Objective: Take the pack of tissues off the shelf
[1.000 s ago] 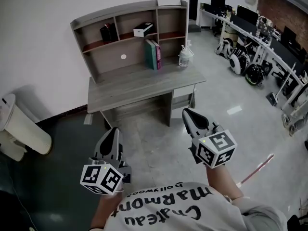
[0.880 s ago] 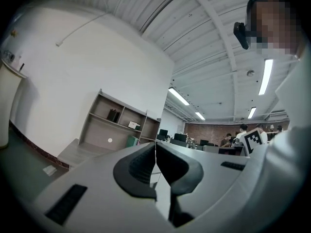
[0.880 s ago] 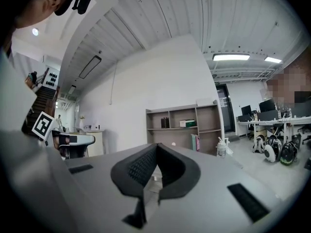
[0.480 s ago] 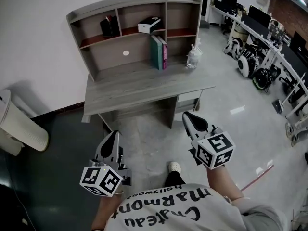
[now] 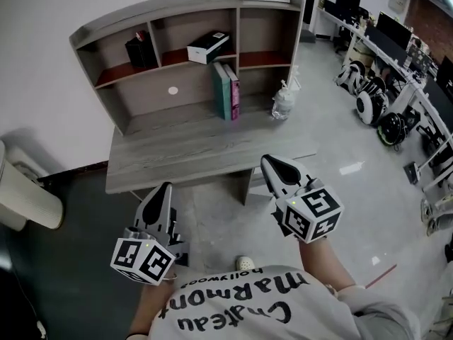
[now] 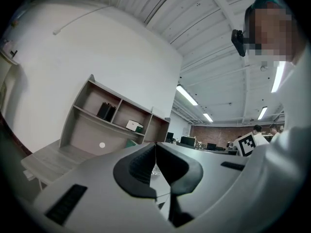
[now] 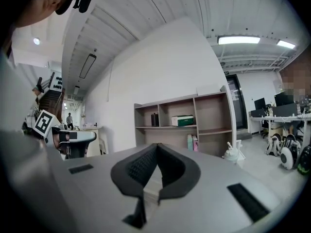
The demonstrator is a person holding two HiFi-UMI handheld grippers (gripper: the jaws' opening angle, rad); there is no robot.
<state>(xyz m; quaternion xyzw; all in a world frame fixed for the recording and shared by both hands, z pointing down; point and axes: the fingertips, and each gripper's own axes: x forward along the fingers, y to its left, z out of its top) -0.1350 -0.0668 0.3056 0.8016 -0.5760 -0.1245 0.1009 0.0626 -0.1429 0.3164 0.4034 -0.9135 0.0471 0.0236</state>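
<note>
This is an open-plan office or lab. Long desks (image 5: 368, 41) with rows of monitors (image 5: 394, 28) line one side. Wheeled machines (image 5: 368, 108) are parked on the polished grey floor (image 5: 333, 144), strip lights (image 7: 237, 40) run overhead, and a brick wall (image 5: 428, 6) stands beyond.

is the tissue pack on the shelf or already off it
On it: the pack of tissues lies on the shelf, in its middle compartment.
</note>
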